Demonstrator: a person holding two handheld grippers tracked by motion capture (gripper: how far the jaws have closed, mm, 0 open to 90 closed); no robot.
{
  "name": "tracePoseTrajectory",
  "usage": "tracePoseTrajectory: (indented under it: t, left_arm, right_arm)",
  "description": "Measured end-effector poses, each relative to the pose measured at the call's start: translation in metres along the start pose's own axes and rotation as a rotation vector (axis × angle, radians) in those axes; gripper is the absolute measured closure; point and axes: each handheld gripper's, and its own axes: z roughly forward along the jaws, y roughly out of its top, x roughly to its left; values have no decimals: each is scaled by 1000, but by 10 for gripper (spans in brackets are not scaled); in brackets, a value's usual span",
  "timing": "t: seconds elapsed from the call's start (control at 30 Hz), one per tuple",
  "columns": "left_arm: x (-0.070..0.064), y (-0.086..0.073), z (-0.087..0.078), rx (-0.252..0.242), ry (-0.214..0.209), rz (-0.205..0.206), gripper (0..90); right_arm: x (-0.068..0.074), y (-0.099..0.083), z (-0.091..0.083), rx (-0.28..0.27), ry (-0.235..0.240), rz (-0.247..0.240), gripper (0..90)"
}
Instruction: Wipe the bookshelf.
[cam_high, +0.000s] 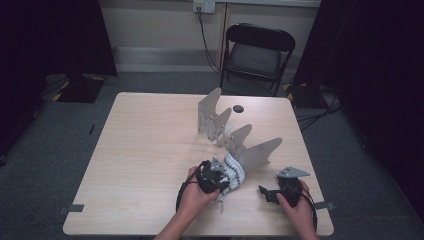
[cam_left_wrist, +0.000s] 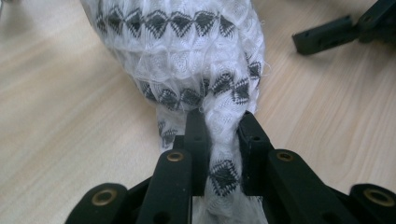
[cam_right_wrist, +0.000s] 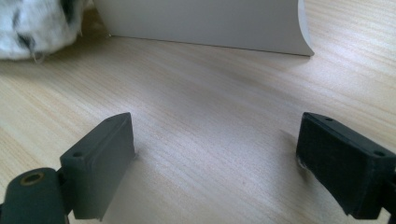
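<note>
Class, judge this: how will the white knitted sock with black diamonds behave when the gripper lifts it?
The sock probably droops: it bunches between the shut left gripper. Likely light, being thin and lacy. Its textured knit should resist slipping.

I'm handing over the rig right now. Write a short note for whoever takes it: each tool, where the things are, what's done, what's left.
Left tool: shut on the white sock with black diamond pattern, pinching its narrow end.
Right tool: open, holding nothing, low over the table to the right of the sock.
Sock: by the nearest fin of the grey fin rack, at the table's near right.
Done: sock grasped.
Left: probably fitting the sock over a fin; whether any of it is on yet I cannot tell. The right tool is free to help.
</note>
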Motion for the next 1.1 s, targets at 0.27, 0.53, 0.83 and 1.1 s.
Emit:
tracePoseTrajectory:
  t: [0.27, 0.53, 0.83, 1.1]
  left_arm:
    - [3, -8, -5, 5, -2, -14, 776]
    - [9, 24, -56, -128, 39, 6, 775]
    - [-4, 56, -87, -219, 38, 56, 776]
    - [-8, 47, -61, -193, 15, 49, 775]
  right_arm:
    - [0, 0, 0, 0, 0, 0, 106]
    - [0, 0, 0, 0, 0, 0, 106]
    - [0, 0, 0, 0, 0, 0, 106]
    - [0, 0, 0, 0, 0, 0, 106]
